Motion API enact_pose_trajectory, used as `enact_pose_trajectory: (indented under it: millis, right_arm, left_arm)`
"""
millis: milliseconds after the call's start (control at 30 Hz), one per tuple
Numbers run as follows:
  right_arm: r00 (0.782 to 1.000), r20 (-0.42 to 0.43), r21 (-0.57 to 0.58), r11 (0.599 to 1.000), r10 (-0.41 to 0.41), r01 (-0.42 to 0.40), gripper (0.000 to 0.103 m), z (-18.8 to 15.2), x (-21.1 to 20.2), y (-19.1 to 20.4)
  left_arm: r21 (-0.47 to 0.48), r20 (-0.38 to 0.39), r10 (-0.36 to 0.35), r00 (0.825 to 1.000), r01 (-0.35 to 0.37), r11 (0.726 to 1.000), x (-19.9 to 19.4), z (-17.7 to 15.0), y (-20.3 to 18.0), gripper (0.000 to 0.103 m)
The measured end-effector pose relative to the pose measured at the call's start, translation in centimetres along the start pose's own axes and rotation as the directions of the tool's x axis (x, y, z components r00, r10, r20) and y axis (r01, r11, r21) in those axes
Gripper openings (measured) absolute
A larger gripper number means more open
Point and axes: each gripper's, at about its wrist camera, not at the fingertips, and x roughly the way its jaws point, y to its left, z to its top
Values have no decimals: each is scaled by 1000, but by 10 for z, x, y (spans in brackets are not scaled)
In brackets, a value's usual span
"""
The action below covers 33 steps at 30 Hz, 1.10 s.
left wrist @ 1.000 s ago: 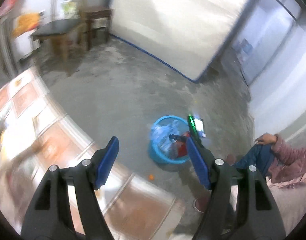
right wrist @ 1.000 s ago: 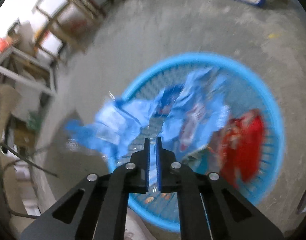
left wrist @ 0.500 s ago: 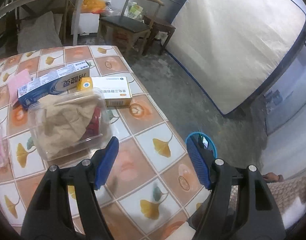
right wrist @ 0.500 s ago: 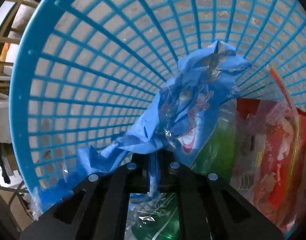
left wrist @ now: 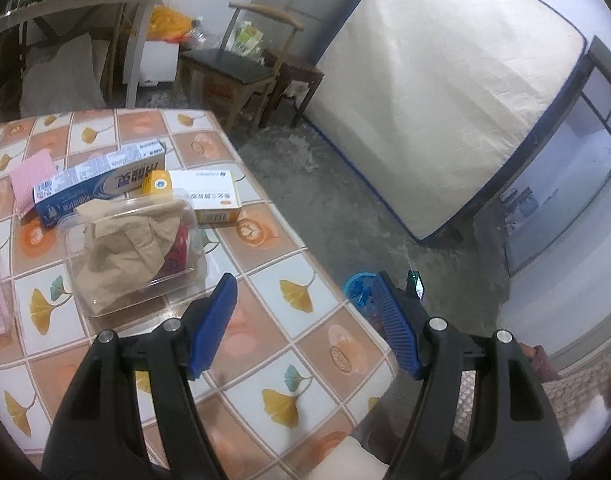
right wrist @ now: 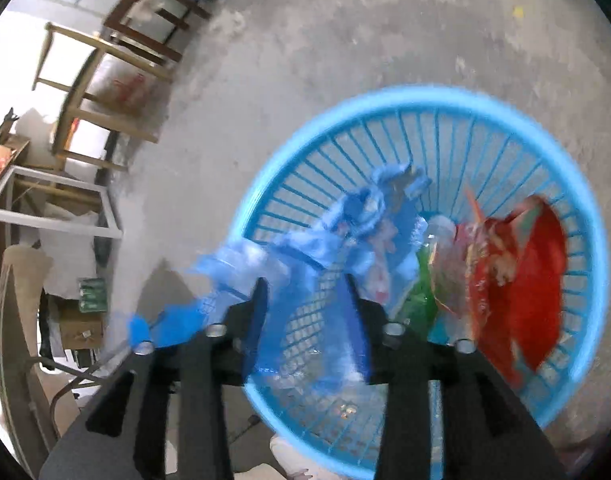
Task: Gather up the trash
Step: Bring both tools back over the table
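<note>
- Left gripper (left wrist: 305, 324) is hovering over the table (left wrist: 305, 280), jaws apart, nothing between them.
- Clear tray (left wrist: 133, 248) is sitting near boxes (left wrist: 209, 196).
- Blue basket (left wrist: 357, 288) is standing on the floor.

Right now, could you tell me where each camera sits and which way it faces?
Left wrist: on the left claw, angled down over the tiled table toward the clear container; its open blue pads show.
Right wrist: on the right claw, looking down into the blue basket; its jaws have just been opening around the blue wrapper.
Shared: the basket, the concrete floor.
</note>
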Motion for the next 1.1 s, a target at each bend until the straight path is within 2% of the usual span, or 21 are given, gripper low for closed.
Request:
enact_pose_trajectory:
  millis: [67,267,400,467,600,667,833,867,1000,1100]
  right_arm:
    - [1000,18,-17,1000,-22,23,41,-3,-14,6]
    - [997,80,-29,999,-15,17,41,-4,-50,9]
    - [988,154,-71,997,-15,27,41,-21,-95,18]
    - [979,203,-135,990,-7,35,42,-38,-125,33]
    - [959,283,-243,966,-10,82,52,-84,-183,64]
    - [946,323,-279,955,0,95,62,-112,-214,79]
    - [905,425,-409,894,12,181,79,-192,-290,129]
    - [903,428,-433,883,24,182,84,-202,-299,137]
    - [913,393,-559,816,109,143,92,-248,-330,191]
    - [917,368,-631,766,154,125,97,-274,-341,235]
  left_arm:
    - [9,22,-15,1000,15,1000,-10,-5,-2,66]
    - [-10,52,-22,998,23,1000,-33,-23,-3,67]
    - [-15,90,-13,996,15,1000,-49,-32,-3,70]
    - [-17,102,-14,995,16,1000,-55,-35,-1,70]
    - [-28,94,-10,995,13,1000,-55,-43,7,71]
    - [-57,75,-6,997,10,998,-53,-46,13,71]
    - [-97,93,33,995,-24,995,-68,-54,24,71]
    - [-93,106,54,993,-44,995,-73,-56,24,71]
    - [-103,161,148,976,-132,986,-96,-68,31,79]
    - [-140,191,231,954,-207,968,-111,-77,41,83]
